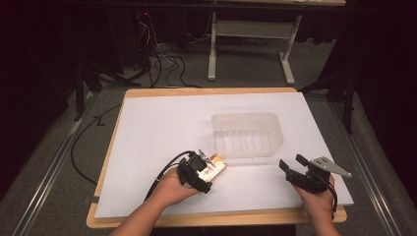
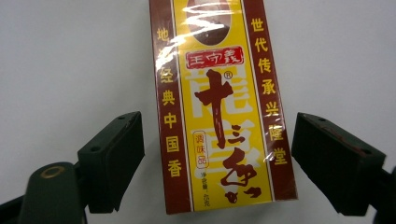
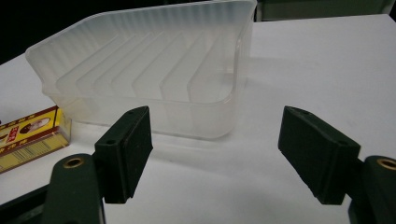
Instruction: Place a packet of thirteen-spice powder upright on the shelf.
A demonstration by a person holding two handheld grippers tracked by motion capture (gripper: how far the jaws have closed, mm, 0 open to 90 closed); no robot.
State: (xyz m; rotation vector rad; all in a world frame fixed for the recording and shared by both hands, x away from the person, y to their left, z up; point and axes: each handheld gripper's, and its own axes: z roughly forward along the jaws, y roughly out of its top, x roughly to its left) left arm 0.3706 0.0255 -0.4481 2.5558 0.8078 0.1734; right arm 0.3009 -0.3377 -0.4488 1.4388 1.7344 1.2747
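Observation:
A small yellow and dark red box with Chinese print lies flat on the white sheet, near the front of the table. My left gripper hovers right over it, open, with one jaw on each side of the box and a gap to each long edge. The box also lies at the left edge of the right gripper view. My right gripper stands open at the front right, empty, and points at a clear ribbed plastic container.
The clear container stands in the middle of the white sheet, just behind the box. The wooden table edge runs along the front. Cables and a desk frame stand on the floor beyond the table.

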